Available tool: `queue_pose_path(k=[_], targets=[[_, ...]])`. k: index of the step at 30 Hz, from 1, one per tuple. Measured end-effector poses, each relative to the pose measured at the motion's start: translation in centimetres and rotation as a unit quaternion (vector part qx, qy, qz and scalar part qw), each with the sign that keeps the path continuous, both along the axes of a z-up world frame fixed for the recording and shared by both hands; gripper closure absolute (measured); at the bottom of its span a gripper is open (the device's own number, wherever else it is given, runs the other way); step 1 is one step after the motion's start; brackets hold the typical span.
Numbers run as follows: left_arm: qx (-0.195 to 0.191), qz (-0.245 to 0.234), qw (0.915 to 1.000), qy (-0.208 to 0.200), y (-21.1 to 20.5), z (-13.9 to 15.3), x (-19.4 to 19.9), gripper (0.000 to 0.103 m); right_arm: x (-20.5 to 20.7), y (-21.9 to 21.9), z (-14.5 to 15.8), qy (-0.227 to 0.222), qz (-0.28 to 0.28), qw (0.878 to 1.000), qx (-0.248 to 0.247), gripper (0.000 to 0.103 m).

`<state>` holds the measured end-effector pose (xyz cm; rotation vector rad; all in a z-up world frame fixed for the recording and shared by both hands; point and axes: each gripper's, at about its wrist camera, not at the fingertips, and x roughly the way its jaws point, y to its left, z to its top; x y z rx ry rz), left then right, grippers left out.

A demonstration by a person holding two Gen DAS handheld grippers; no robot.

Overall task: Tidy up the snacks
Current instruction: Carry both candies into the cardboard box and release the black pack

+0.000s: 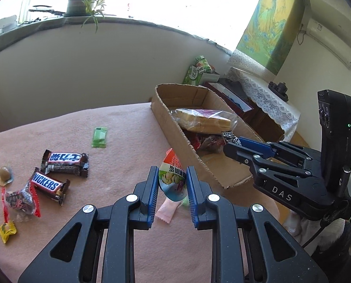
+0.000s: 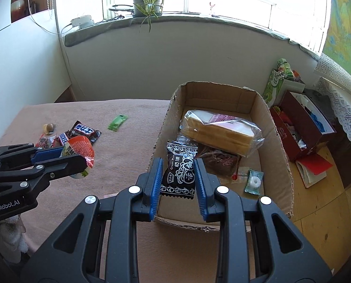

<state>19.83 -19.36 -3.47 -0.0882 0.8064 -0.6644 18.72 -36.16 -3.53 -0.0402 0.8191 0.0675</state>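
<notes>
My left gripper [image 1: 172,184] is shut on a round jelly cup [image 1: 172,179] with an orange and green lid, held above the pink table cloth just left of the cardboard box [image 1: 168,115]. From the right wrist view the same cup [image 2: 80,148] hangs in that gripper [image 2: 81,162]. My right gripper [image 2: 178,176] is shut on a black plum candy packet [image 2: 179,173] over the box's near end [image 2: 218,221]. Inside the box lie a bagged loaf of bread [image 2: 220,132], a dark red packet [image 2: 219,162] and a clear wrapped mint [image 2: 254,180].
Loose on the cloth at left are two Snickers bars [image 1: 65,161], a green sachet [image 1: 99,137], a red-edged candy bag [image 1: 21,199], a yellow sweet [image 1: 6,231], a brown jelly cup [image 1: 3,174] and a pink sachet [image 1: 167,212]. A red box [image 2: 300,127] and books sit right of the table.
</notes>
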Motion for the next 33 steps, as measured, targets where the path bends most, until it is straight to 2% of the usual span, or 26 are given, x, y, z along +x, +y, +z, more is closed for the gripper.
queue_pose_path(k=[14, 29, 33], targets=[[0.013, -0.042, 0.999, 0.006, -6.9, -0.2, 1.1, 0.081, 0.6, -5.1, -1.3, 0.016, -0.038, 0.999, 0.002, 0.075], [0.03, -0.055, 0.998, 0.008, -9.0, -0.6, 1.4, 0.081, 0.7, -7.2, -2.3, 0.026, -0.053, 0.998, 0.014, 0.075], [0.03, -0.05, 0.9982, 0.008, -8.8, -0.5, 1.4, 0.073, 0.6, -7.3, -2.3, 0.025, -0.057, 0.998, 0.016, 0.075]])
